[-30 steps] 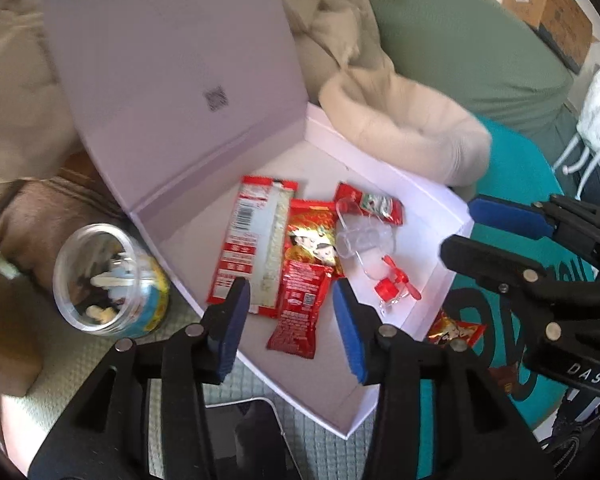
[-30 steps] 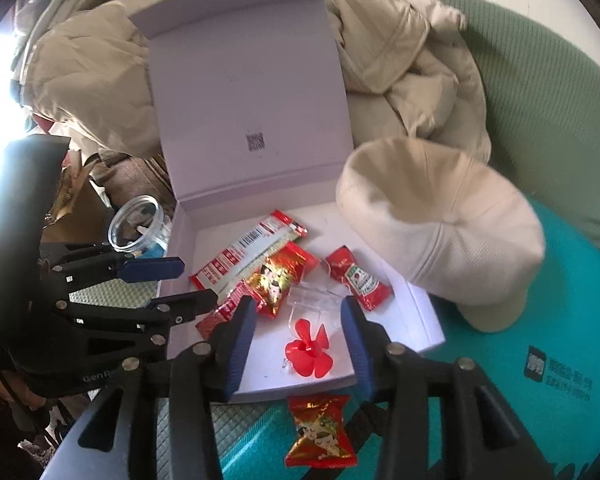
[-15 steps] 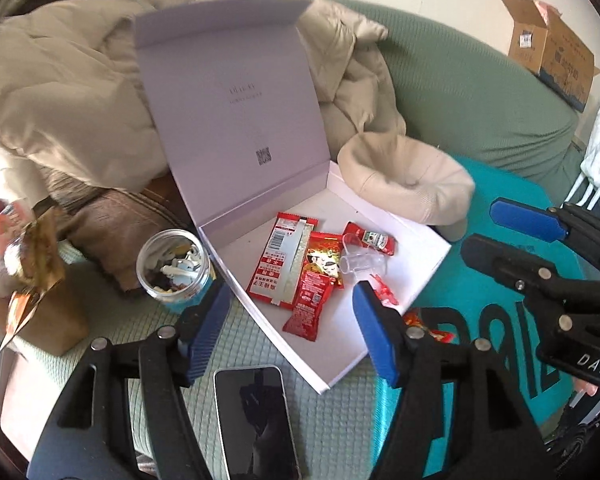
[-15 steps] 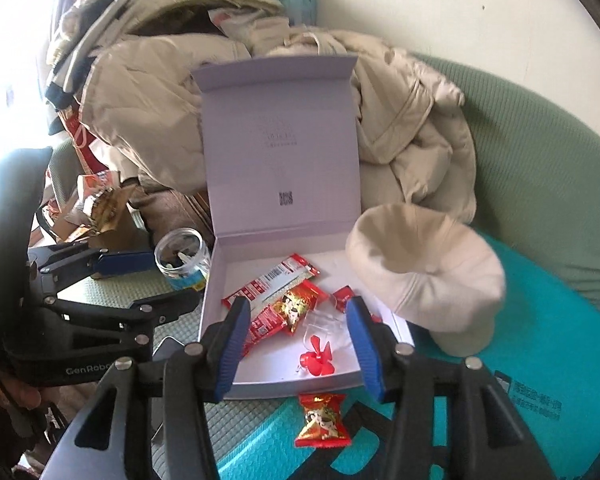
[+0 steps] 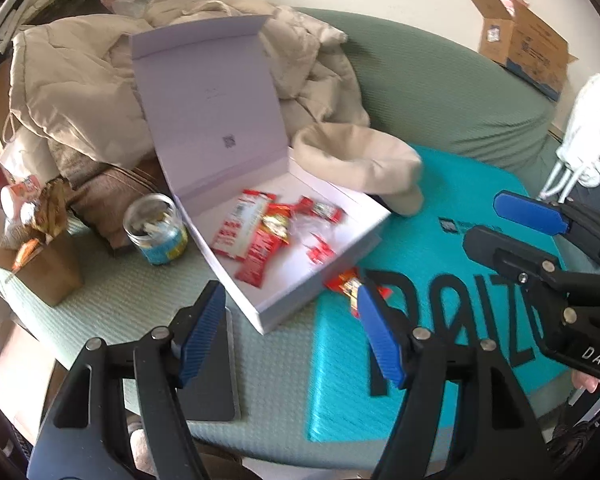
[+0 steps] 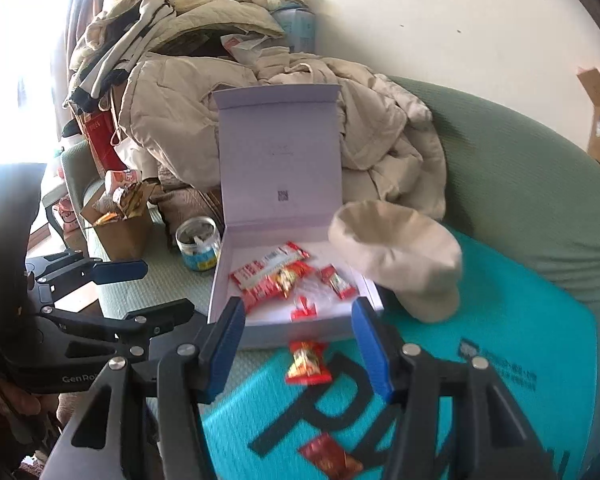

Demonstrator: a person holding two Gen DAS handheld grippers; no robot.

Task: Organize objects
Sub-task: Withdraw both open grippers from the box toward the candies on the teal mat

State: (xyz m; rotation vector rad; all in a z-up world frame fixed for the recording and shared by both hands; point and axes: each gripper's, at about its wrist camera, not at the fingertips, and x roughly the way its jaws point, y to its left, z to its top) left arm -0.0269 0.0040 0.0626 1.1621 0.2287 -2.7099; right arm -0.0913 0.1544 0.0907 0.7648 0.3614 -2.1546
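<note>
On your left a clear plastic jar (image 5: 156,232) stands just beside the open white box (image 5: 328,268), its stiff lid upright. Your left gripper (image 5: 288,332) has just been opening, nothing between its ribbed blue pads. Glossy red snack packets (image 5: 256,236) lie inside; one candy (image 6: 306,364) lies on the teal mat (image 6: 500,340) before the box's front edge. Your right gripper (image 6: 298,350) has also been opening, empty.

Daylight blows out the window (image 6: 4,80) at the right wrist view's left edge, both fisheye views curve and darken at corners, and motion blur smears the snack packets (image 5: 260,236).
</note>
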